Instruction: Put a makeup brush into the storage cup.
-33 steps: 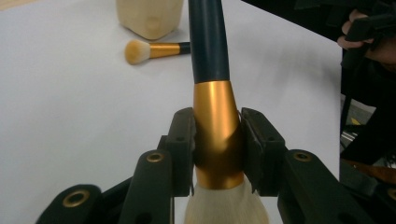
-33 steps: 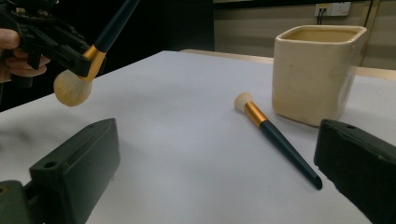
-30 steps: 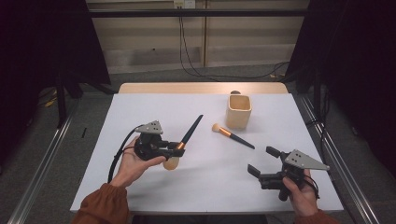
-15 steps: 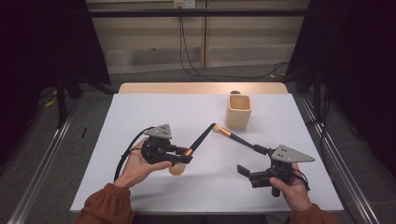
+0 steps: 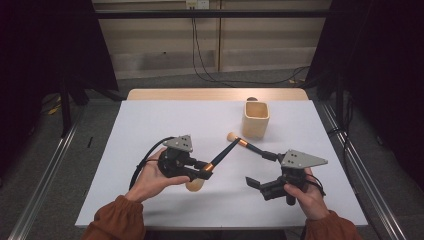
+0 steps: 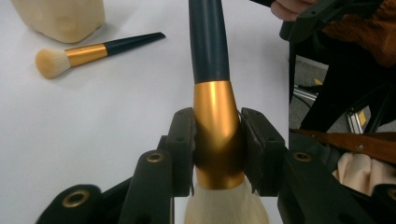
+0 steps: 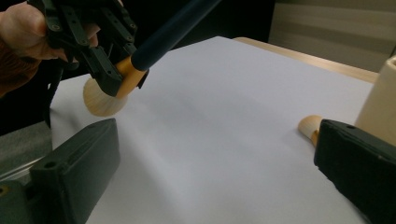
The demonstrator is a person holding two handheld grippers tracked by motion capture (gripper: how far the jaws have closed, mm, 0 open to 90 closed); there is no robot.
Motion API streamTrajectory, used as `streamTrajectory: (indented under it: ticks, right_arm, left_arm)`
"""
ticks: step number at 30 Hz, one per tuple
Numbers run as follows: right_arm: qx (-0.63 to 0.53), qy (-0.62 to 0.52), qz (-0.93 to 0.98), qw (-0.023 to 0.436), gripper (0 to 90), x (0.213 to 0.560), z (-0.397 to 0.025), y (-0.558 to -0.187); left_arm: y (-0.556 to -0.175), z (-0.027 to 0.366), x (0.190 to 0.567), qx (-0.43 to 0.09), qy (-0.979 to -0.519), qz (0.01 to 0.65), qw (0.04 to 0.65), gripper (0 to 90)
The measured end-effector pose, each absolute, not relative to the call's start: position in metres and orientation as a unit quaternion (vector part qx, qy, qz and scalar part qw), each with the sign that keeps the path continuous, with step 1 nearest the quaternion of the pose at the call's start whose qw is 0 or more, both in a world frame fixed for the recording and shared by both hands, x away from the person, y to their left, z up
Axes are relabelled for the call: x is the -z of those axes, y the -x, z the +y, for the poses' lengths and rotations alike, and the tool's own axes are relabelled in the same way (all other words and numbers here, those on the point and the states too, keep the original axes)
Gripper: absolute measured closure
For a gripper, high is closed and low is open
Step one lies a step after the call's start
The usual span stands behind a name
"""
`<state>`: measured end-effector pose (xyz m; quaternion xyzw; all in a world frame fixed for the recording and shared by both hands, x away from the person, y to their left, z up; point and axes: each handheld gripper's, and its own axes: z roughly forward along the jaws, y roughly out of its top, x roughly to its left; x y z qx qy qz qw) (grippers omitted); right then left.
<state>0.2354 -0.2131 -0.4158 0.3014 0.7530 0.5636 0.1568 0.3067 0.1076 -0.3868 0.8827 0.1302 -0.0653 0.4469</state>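
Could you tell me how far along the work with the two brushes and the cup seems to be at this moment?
Done: the left gripper is shut on the big brush at its gold collar, handle raised off the white table. In hand: carrying it. Left: the small brush lies on the table beside the cup, and the right gripper is open, holding nothing.

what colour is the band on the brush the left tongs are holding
Shiny gold-orange, between a dark navy handle and cream bristles; the band shows best in the left gripper view.
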Motion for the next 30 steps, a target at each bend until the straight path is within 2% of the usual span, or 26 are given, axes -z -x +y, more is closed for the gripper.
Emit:
streamTrajectory:
  ticks: [16, 20, 30]
  right_arm:
    - [-0.495, -0.261, 0.825, 0.07, 0.4, 0.4, -0.194, -0.265]
    - [-0.487, -0.259, 0.831, 0.074, 0.5, 0.398, -0.192, -0.267]
    - [-0.439, -0.232, 0.867, 0.045, 1.7, 0.388, -0.184, -0.281]
  left_arm:
    - [-0.309, 0.103, 0.38, 0.078, -0.909, 0.109, 0.394, 66.6]
    - [-0.308, 0.098, 0.377, 0.083, -0.917, 0.098, 0.378, 66.7]
    - [-0.31, 0.087, 0.372, 0.083, -0.939, 0.069, 0.326, 66.6]
